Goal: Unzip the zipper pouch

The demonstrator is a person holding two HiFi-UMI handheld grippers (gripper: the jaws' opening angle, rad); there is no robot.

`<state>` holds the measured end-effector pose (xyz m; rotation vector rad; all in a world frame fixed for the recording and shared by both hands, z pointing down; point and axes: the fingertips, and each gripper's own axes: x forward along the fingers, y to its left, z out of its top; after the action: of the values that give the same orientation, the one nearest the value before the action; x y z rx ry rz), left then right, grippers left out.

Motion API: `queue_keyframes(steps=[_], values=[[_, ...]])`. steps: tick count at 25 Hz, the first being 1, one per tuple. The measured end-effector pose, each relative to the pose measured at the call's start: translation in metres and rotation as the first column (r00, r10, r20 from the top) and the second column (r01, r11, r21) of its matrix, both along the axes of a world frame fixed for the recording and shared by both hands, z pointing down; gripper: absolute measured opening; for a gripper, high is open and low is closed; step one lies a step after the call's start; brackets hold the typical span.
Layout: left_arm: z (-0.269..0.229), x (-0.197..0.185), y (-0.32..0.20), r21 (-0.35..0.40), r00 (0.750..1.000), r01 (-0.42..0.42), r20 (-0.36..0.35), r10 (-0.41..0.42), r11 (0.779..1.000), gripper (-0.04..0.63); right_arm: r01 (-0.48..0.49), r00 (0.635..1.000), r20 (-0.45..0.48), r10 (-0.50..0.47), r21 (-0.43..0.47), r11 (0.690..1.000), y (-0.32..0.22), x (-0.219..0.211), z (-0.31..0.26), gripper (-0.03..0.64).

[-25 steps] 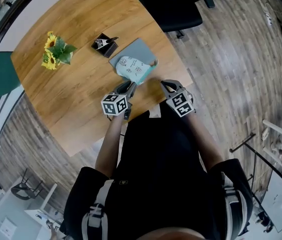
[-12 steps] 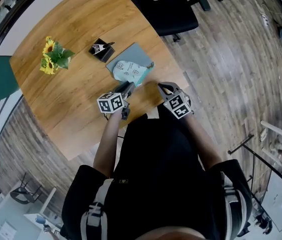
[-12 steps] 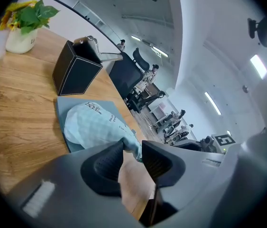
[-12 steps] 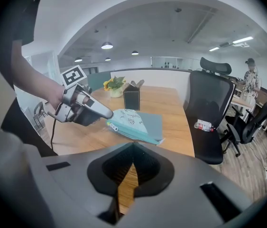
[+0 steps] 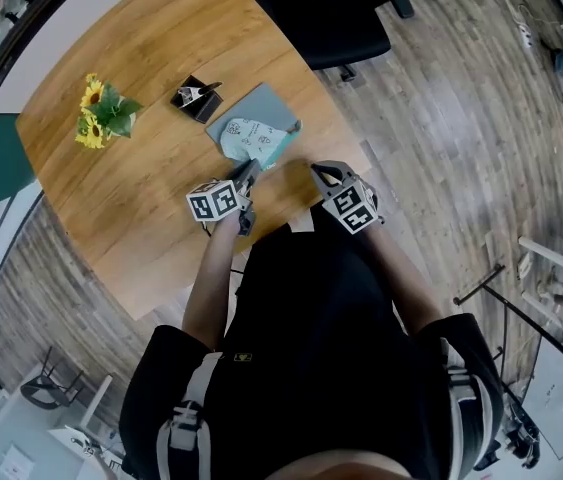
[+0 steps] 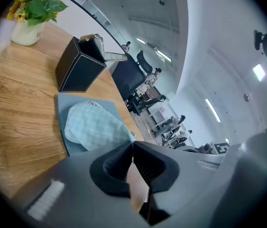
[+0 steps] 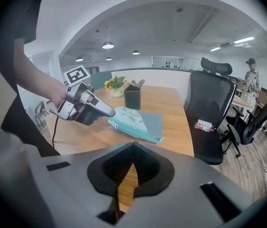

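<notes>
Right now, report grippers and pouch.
Left gripper just closed on the pouch, near corner. Right gripper shut, empty, held back. Pouch looks zipped. Black box behind, clear.

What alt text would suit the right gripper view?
The left gripper, whose jaws have just been closing, pinches one end of a teal zipper pouch lying on a grey mat on a wooden table. The right gripper fills the foreground, its jaws shut and empty.
</notes>
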<state>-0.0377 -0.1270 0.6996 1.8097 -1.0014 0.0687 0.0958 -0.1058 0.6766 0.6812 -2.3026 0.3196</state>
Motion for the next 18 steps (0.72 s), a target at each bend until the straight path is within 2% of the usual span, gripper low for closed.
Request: queue_keyframes(steps=[6,18], values=[[-0.011,-0.006,-0.004,0.029,0.999,0.031,-0.027,-0.03,0.999,0.012,0.009,1.0,0.01,-0.009,0.015,1.0,-0.001,-0.005,-0.004,0.003],[-0.033,-0.019,-0.007,0.068,0.986,0.111,-0.135,-0.101,0.991,0.009,0.014,1.0,0.016,-0.015,0.03,0.999,0.01,-0.021,-0.01,0.003]])
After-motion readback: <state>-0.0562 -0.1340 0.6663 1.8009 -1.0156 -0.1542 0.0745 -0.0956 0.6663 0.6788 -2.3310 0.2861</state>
